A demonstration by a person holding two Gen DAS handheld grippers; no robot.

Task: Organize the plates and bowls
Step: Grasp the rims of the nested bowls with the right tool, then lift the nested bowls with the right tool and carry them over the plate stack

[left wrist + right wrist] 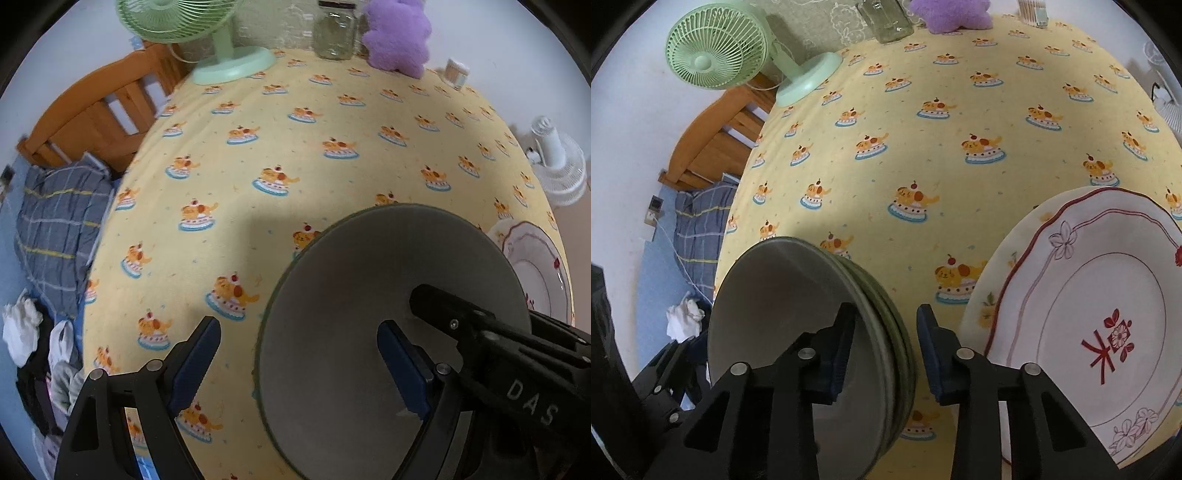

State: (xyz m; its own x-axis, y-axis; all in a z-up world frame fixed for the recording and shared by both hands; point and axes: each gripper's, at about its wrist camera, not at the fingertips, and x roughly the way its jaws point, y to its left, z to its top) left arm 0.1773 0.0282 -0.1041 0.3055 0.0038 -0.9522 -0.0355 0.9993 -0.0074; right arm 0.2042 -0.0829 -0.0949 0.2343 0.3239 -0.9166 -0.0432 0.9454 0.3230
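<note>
- Stack of grey bowls (775,295) (green outer rims show in the right wrist view): stands on the worktop (923,147) near its front edge, tilted in both views by the lens
- Right gripper (888,354): clenched on the near wall of the stack, one pad inside the top bowl and the other against the outermost rim; from the left wrist view its black body reaches in from the right, with its tip over the bowl's hollow
- Left gripper (299,362): released, jaws wide; the right-hand finger hangs over the inside of the top bowl (369,277), the left-hand finger outside over the cloth, and neither pad touches the rim
- Plates (1108,295): a white plate with a red scalloped line and a red emblem lies on a second plate with yellow flowers, just to the right of the bowls, apart from them
- Worktop cover: yellow cloth printed with dogs on cakes
- Far edge: green fan (716,51), glass jar (886,22), purple plush toy (953,14)
- Beyond the worktop, left: wooden bed frame (96,110) and checked blue bedding (59,229)
</note>
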